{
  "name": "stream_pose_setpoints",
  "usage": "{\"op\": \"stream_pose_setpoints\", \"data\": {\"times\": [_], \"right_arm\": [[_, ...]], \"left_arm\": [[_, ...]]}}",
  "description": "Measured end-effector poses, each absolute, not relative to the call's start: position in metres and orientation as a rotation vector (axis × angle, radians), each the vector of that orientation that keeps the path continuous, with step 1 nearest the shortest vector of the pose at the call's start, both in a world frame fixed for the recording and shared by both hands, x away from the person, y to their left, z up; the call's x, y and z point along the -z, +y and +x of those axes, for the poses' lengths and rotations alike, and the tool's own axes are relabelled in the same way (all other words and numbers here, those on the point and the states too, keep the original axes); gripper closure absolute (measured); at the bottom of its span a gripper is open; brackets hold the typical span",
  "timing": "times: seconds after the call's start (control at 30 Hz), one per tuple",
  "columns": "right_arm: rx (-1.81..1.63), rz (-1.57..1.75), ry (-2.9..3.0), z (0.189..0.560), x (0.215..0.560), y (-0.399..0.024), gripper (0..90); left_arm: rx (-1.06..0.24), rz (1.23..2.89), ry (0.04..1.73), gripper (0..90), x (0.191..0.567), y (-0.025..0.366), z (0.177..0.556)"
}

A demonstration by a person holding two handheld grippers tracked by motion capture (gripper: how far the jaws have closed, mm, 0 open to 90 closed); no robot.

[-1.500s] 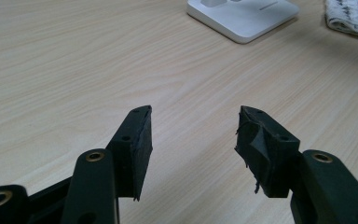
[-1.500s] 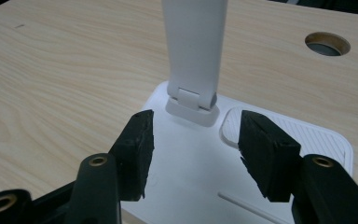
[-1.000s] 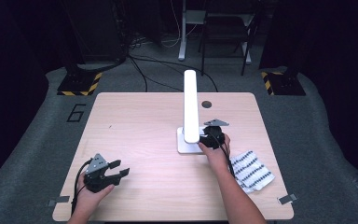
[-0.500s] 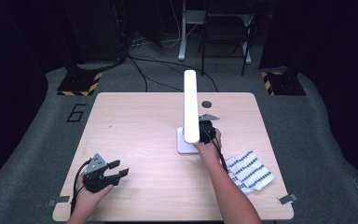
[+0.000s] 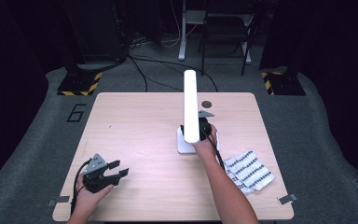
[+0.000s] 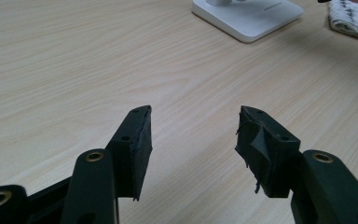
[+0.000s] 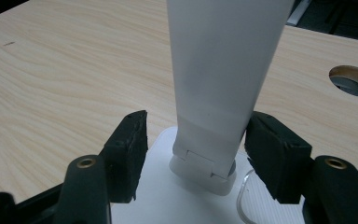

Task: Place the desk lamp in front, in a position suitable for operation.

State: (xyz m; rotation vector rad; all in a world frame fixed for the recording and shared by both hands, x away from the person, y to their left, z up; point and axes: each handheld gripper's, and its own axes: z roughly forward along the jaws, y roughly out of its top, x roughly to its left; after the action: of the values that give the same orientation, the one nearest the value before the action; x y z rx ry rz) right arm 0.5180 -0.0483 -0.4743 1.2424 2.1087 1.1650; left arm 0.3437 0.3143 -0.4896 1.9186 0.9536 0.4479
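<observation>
1. The left claw [image 5: 114, 171] is seen at the near-left part of the worktop [image 5: 135, 126], held low over the wood; its jaws stand moderately apart with nothing between them.
2. A black-and-white patterned cloth [image 5: 249, 171] is seen lying near the right edge, just beside the person's right forearm.
3. The right claw [image 7: 193, 144] is placed around the foot of the white lamp [image 5: 191, 105]. Its jaws have just been opening; a gap is seen at the left pad, while the right pad is at or just off the stem.
4. The lamp's square base [image 7: 168, 200] rests right of centre.
5. A round hole [image 7: 352, 80] is noted beyond the lamp.
</observation>
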Motion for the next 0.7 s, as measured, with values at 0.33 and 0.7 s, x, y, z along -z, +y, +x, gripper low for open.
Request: {"op": "stream_pose_setpoints", "data": {"times": [0.33,0.7], "right_arm": [[-1.189,1.172,2.186,0.513,0.476,-0.036,39.7],[-1.259,1.089,2.275,0.488,0.48,0.0,42.5]], "left_arm": [[-0.436,1.913,0.944,45.0,0.486,0.312,0.342],[-0.431,1.922,0.923,45.0,0.485,0.307,0.342]]}}
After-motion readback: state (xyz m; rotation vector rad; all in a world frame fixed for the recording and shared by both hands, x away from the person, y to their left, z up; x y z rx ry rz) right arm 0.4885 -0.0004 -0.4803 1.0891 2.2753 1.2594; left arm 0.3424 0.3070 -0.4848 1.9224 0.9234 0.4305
